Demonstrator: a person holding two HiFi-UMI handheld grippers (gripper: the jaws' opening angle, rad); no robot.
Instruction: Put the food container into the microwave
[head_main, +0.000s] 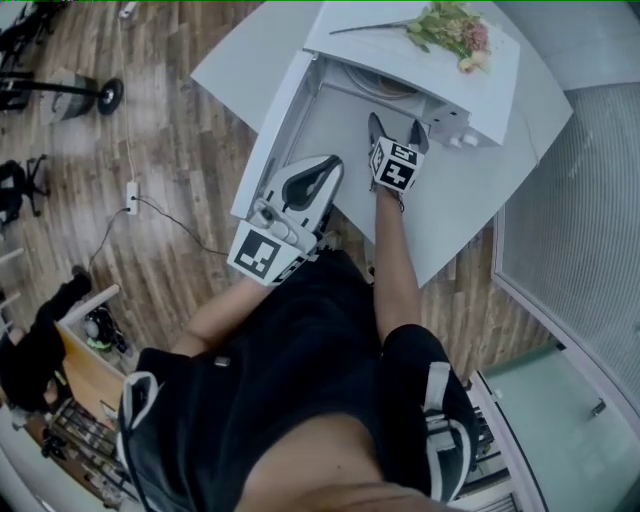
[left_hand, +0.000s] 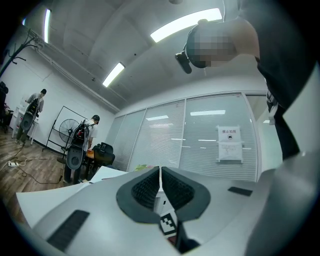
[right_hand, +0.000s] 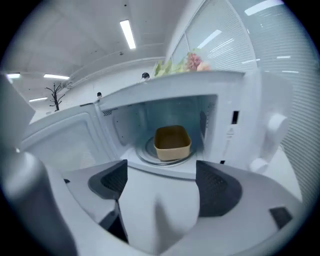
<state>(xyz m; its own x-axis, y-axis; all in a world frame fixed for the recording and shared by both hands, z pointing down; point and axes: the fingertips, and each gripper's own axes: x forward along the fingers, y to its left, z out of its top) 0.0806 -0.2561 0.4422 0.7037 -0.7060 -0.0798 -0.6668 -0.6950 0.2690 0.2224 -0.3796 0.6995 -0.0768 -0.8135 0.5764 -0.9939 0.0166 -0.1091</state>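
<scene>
The white microwave (head_main: 440, 70) stands on a white table with its door (head_main: 275, 130) swung open to the left. In the right gripper view a tan food container (right_hand: 172, 142) sits on the turntable (right_hand: 147, 152) inside the microwave (right_hand: 235, 105). My right gripper (head_main: 396, 132) hovers just in front of the opening, and its view shows it (right_hand: 162, 182) open and empty, apart from the container. My left gripper (head_main: 333, 167) is held back near the door's lower edge. It (left_hand: 160, 172) is shut on nothing and points out into the room. The head view hides the container.
A bunch of flowers (head_main: 450, 25) lies on the microwave's top. The white table (head_main: 480, 200) ends close to a glass partition (head_main: 570, 220) on the right. Two people (left_hand: 90, 125) and a fan (left_hand: 67, 131) stand far off. A cable and power strip (head_main: 131, 195) lie on the wood floor.
</scene>
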